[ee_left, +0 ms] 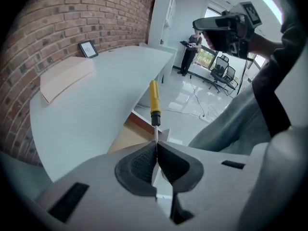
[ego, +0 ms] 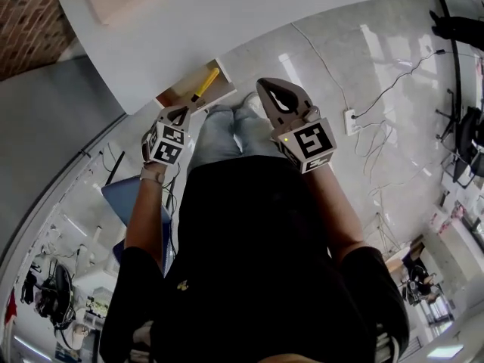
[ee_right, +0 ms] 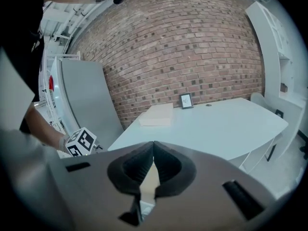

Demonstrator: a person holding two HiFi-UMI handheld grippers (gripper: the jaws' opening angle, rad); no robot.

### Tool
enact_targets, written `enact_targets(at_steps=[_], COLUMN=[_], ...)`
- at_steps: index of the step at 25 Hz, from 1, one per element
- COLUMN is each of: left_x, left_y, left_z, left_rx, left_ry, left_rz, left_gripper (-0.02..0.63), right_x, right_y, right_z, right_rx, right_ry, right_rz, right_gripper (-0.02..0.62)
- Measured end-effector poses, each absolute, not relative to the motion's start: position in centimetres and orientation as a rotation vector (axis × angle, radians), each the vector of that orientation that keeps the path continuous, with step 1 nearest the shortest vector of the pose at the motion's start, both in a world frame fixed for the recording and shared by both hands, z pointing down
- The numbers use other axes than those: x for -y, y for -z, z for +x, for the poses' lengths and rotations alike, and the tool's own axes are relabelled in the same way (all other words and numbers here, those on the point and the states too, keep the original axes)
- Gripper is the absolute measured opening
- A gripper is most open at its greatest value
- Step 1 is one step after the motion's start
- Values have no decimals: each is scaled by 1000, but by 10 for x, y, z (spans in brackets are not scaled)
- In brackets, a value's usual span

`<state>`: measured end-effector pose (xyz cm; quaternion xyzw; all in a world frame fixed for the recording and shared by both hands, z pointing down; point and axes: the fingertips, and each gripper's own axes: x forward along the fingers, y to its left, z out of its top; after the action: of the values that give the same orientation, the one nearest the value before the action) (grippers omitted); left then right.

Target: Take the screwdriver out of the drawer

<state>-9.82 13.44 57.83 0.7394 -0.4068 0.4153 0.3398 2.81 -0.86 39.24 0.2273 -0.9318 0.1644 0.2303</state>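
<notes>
Room: brick wall behind a white table (ego: 227, 21), over a glossy floor.
Drawer (ego: 175, 91): open under the table edge; wooden bottom, nothing else made out inside.
Left gripper (ee_left: 156, 146): clenched on the metal shaft; the nearer one to the drawer.
Screwdriver (ee_left: 154, 102): in line with the jaws, yellow handle pointing away, over the drawer mouth; judged lifted clear.
Right gripper (ee_right: 153, 146): jaws together, nothing between; well apart.
</notes>
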Motion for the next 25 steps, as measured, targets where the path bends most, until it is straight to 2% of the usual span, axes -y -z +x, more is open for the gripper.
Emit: enact_targets(at_steps=[25], left_x=[-18], left_y=[-257], left_z=[-160], left_rx=[1913], left_ry=[-258], left_rz=[2105], left_gripper=[9], right_x=[41], right_y=[-232], right_z=[-20], right_rx=[2872], right_ry=[-199], right_rz=[536], right_gripper=[11])
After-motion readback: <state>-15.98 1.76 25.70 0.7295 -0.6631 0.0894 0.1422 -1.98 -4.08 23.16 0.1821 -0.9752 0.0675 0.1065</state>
